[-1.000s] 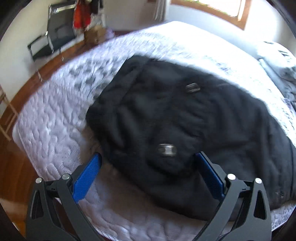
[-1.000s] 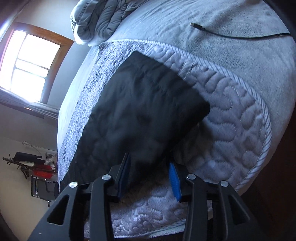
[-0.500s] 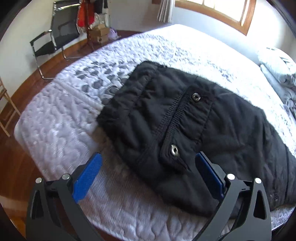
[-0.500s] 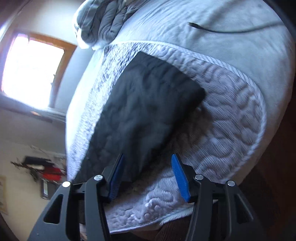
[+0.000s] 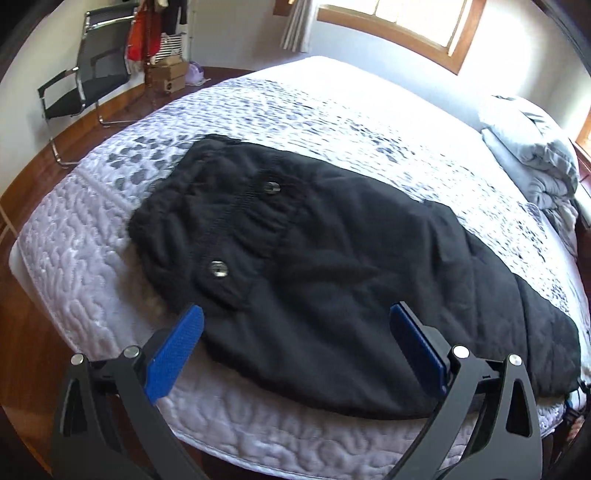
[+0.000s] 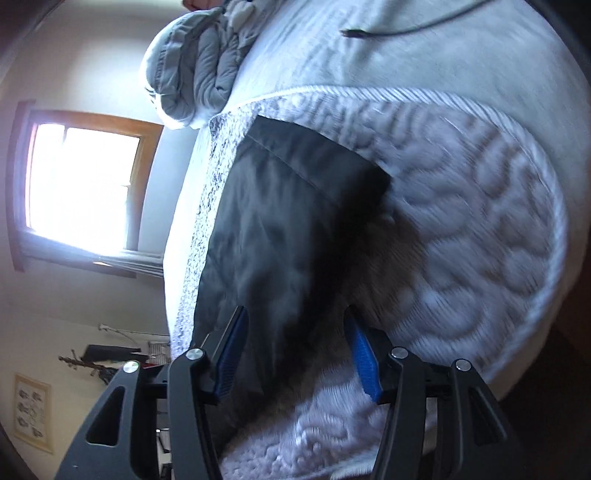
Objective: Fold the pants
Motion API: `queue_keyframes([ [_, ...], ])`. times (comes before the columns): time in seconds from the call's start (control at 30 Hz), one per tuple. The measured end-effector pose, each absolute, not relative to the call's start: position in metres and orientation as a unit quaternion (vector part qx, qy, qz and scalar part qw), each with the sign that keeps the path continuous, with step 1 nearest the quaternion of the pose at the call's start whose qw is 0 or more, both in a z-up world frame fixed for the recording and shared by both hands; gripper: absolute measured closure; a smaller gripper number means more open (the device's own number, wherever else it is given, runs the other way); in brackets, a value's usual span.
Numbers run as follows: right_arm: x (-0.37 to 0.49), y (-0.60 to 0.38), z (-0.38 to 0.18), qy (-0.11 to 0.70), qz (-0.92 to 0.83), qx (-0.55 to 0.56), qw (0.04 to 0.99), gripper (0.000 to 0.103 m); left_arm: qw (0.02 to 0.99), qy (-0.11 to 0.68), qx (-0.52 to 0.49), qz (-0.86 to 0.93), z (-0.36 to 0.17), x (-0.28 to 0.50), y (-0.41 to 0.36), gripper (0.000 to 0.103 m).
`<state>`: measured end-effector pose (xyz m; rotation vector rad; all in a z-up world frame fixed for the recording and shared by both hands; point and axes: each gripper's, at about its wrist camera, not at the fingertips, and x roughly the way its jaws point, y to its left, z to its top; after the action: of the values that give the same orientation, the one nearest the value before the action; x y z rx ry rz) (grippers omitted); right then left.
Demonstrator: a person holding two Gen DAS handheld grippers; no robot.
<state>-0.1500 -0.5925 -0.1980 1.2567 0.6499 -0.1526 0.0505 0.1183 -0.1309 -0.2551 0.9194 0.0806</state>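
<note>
Black quilted pants [image 5: 332, 258] lie flat across a pale quilted bedspread [image 5: 92, 240], close to the near edge of the bed. Two metal snaps [image 5: 218, 268] show near the waistband end on the left. My left gripper [image 5: 295, 314] hovers open and wide over the near edge of the pants, and its blue pads touch nothing. In the right wrist view the hem end of the pants [image 6: 288, 206] runs toward my right gripper [image 6: 295, 314]. Its jaws stand apart with the dark cloth edge lying between them, unpressed.
A black chair [image 5: 85, 85] and cardboard boxes [image 5: 168, 75] stand on the wooden floor beyond the bed. A bundled grey duvet [image 5: 532, 162] sits at the head end. A black cable [image 6: 388, 31] lies on the blanket past the hem. Bright windows [image 6: 81, 184] behind.
My left gripper has drawn back and up from the pants, so more of the bed shows. The right gripper's jaws have widened off the cloth while it dipped and rolled.
</note>
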Motion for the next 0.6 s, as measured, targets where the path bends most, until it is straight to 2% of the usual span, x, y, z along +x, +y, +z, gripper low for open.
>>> queue_keyframes([
  [0.07,-0.141,-0.597,-0.205,0.303,-0.070,0.590,0.745,0.041,0.887,0.444,-0.122,0.033,-0.131,0.053,0.111,0.003],
  [0.23,-0.128,-0.590,-0.197,0.279,-0.020,0.596,0.752,0.039,0.884,0.451,-0.119,0.022,-0.131,0.054,0.098,0.003],
  [0.27,-0.125,-0.587,-0.196,0.283,-0.016,0.591,0.756,0.034,0.884,0.453,-0.117,0.022,-0.132,0.054,0.096,0.003],
  [0.37,-0.115,-0.587,-0.203,0.292,-0.026,0.593,0.750,0.036,0.879,0.461,-0.118,0.024,-0.138,0.056,0.095,0.003],
  [0.4,-0.113,-0.588,-0.205,0.285,-0.030,0.599,0.747,0.047,0.877,0.464,-0.121,0.025,-0.140,0.057,0.095,0.003],
  [0.47,-0.109,-0.590,-0.208,0.273,-0.022,0.611,0.743,0.057,0.873,0.469,-0.129,0.025,-0.143,0.057,0.095,0.003],
  [0.5,-0.106,-0.591,-0.208,0.268,-0.016,0.614,0.742,0.072,0.872,0.472,-0.130,0.024,-0.145,0.057,0.095,0.003],
  [0.57,-0.102,-0.590,-0.200,0.264,-0.005,0.602,0.754,0.089,0.870,0.475,-0.127,0.024,-0.147,0.056,0.094,0.003],
  [0.6,-0.102,-0.588,-0.194,0.262,-0.003,0.591,0.763,0.092,0.870,0.477,-0.125,0.025,-0.148,0.055,0.094,0.003],
])
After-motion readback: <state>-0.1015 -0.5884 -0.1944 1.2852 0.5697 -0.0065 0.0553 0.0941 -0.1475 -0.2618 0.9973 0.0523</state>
